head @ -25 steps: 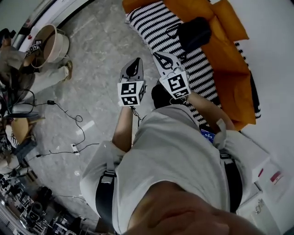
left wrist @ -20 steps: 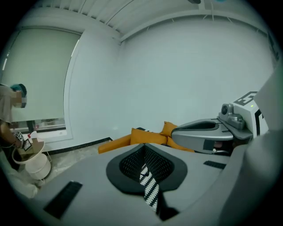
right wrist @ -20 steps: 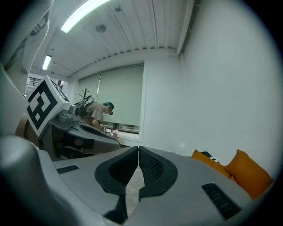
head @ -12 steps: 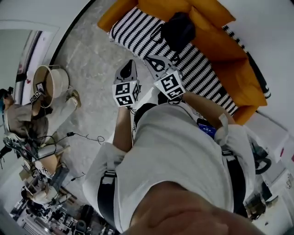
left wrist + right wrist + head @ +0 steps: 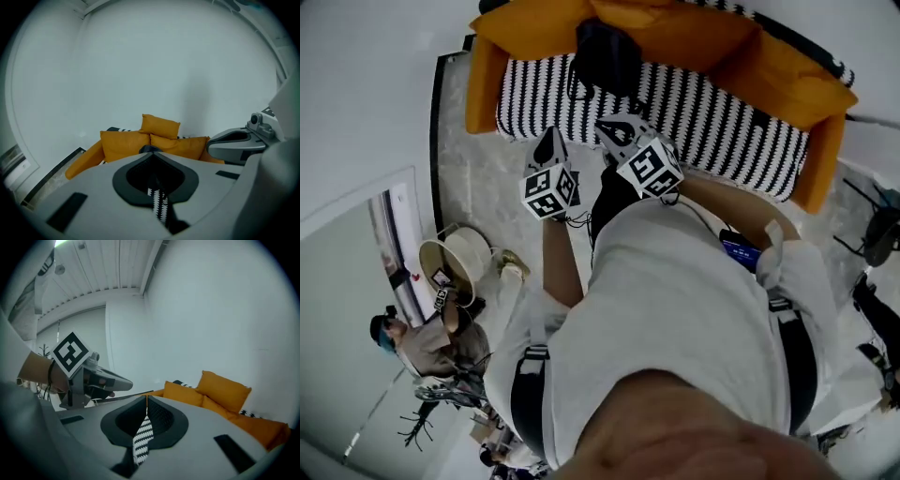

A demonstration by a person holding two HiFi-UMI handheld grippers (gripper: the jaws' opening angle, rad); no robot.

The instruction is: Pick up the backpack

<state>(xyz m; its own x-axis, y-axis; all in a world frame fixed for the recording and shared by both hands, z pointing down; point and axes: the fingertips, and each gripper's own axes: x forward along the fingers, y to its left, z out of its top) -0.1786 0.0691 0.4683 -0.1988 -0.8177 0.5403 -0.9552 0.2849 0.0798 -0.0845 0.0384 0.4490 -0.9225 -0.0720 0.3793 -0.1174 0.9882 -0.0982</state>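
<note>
The black backpack [image 5: 605, 56] sits on the striped seat of an orange sofa [image 5: 787, 89] at the top of the head view. Both grippers are held side by side in front of the sofa, short of the backpack and pointing at it. My left gripper [image 5: 549, 142] is shut and empty. My right gripper [image 5: 615, 125] is shut and empty too, slightly nearer the seat. In the left gripper view only the backpack's dark top [image 5: 149, 149] peeks over the shut left gripper [image 5: 152, 158]. The right gripper view shows the shut right gripper [image 5: 146, 400] and orange cushions [image 5: 225, 386], not the backpack.
A round basket [image 5: 457, 261] stands on the marble floor at the left, and a person [image 5: 408, 345] sits beyond it. A dark chair [image 5: 879, 225] is at the right edge. White wall rises behind the sofa. Each gripper shows in the other's view, the left gripper [image 5: 96, 379] close beside the right.
The head view has swung, so the sofa now runs across the top. Both grippers have travelled toward the sofa and rolled somewhat, still shut and side by side.
</note>
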